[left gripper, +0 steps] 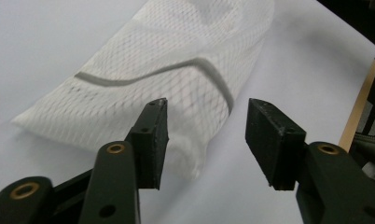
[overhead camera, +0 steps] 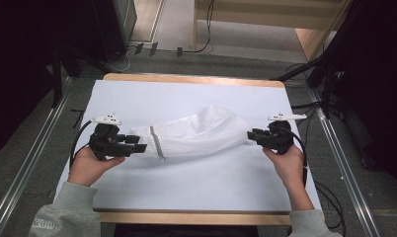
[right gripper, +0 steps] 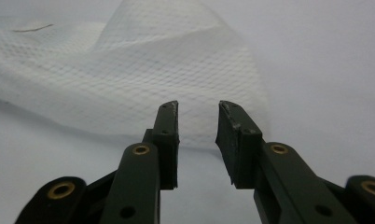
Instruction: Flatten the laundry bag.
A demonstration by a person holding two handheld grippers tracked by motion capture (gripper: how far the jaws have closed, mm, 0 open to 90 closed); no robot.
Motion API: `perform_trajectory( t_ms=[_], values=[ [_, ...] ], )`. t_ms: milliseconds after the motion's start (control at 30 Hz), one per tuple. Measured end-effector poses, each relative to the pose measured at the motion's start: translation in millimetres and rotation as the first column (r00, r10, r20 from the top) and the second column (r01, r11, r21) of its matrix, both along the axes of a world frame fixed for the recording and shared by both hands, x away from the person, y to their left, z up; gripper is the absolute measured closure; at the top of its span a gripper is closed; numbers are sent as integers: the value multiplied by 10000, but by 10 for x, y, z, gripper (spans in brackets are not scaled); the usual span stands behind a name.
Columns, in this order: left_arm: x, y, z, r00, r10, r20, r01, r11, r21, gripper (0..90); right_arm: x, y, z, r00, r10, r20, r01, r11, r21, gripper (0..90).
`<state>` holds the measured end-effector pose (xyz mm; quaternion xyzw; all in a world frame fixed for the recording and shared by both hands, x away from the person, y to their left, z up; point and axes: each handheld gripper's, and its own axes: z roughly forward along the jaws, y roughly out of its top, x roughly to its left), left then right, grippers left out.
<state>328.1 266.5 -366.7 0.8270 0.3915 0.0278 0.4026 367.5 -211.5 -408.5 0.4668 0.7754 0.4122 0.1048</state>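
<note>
High view: white mesh bag lies mid-counter. Left tongs at nine o'clock, right tongs at three, both apart, gripping nothing. Handling looks barely begun.

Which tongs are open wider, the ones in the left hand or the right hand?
The left tongs. Their black tips stand far apart by the net bag; the right tongs leave a narrower gap.

White mesh cloth bag, matt white sheet w/ wood table edge.
</note>
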Motion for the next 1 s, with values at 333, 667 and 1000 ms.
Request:
perform_trajectory(
  t_ms=[333, 667, 1000],
  values=[
    [255, -392, -184, 9967, -814, 75, 807, 9942, 716, 408, -155, 297, -110, 9941, 963, -494, -971, 9952, -138, 712],
    [465, -486, -465, 9855, -1145, -1253, 1317, 9816, 1382, 861, -197, 469, -209, 9868, 1476, -662, -1501, 9880, -352, 729],
    [569, -337, -173, 9975, -543, -461, 525, 9979, -392, 875, -207, 509, -225, 9859, 1537, -660, -1551, 9878, -166, 742]
  ],
)
